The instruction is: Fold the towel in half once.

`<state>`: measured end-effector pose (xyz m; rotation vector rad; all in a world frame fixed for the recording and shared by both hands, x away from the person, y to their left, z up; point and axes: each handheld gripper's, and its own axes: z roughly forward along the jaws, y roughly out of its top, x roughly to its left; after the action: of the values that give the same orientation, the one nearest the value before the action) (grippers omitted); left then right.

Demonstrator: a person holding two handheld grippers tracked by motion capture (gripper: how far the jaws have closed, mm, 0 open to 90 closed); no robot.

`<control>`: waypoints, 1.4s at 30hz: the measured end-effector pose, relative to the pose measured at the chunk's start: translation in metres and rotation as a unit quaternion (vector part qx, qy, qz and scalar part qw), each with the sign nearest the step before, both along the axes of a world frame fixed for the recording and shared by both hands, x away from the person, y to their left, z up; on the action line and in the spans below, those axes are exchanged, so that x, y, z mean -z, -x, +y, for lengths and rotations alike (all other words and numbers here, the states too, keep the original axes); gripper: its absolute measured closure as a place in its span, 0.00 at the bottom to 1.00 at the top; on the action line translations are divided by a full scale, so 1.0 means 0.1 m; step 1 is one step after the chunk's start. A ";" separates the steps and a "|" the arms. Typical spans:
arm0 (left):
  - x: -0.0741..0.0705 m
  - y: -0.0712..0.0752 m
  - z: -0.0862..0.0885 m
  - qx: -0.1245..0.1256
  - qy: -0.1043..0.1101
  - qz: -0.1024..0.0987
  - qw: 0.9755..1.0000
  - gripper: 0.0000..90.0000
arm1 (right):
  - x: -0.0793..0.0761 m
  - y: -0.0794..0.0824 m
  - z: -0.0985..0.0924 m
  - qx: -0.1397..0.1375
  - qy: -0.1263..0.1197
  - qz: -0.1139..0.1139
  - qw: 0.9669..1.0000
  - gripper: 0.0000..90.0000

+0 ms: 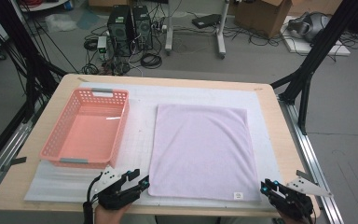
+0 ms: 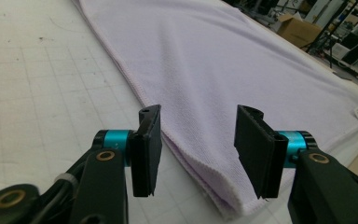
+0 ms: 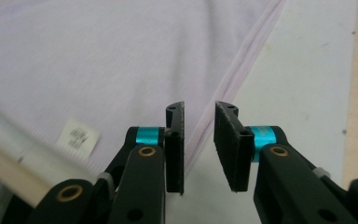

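A lilac towel lies spread flat on the white mat, with a small white label near its front right corner. My left gripper sits at the towel's front left corner. In the left gripper view its jaws stand apart on either side of the towel's folded corner, and the pads do not press on it. My right gripper is at the front right corner. Its jaws stand a little apart over the towel's hemmed edge, beside the label.
An empty pink plastic basket stands on the mat to the left of the towel. The wooden table's edge runs close along the towel's right side. Black frame posts rise at both sides, with computers, cables and boxes on the floor beyond.
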<state>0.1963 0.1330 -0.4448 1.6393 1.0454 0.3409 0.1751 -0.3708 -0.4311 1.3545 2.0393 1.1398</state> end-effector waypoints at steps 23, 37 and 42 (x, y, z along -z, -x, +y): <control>0.04 -0.89 -0.19 0.041 -0.020 -0.001 0.999 0.54 | 0.16 -1.27 0.13 0.014 0.023 0.051 0.998 0.97; 0.05 -0.88 -0.23 0.048 -0.026 0.004 0.999 0.54 | 0.02 -1.48 0.02 0.044 0.018 0.024 0.999 0.80; 0.05 -0.90 -0.26 0.066 -0.028 -0.004 0.997 0.54 | 0.05 -1.95 0.08 0.039 0.028 0.037 0.998 0.65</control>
<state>0.2860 0.1067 -0.4495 1.7469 0.9222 0.2915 0.3703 -0.3625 -0.4363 1.4548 2.0354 1.0061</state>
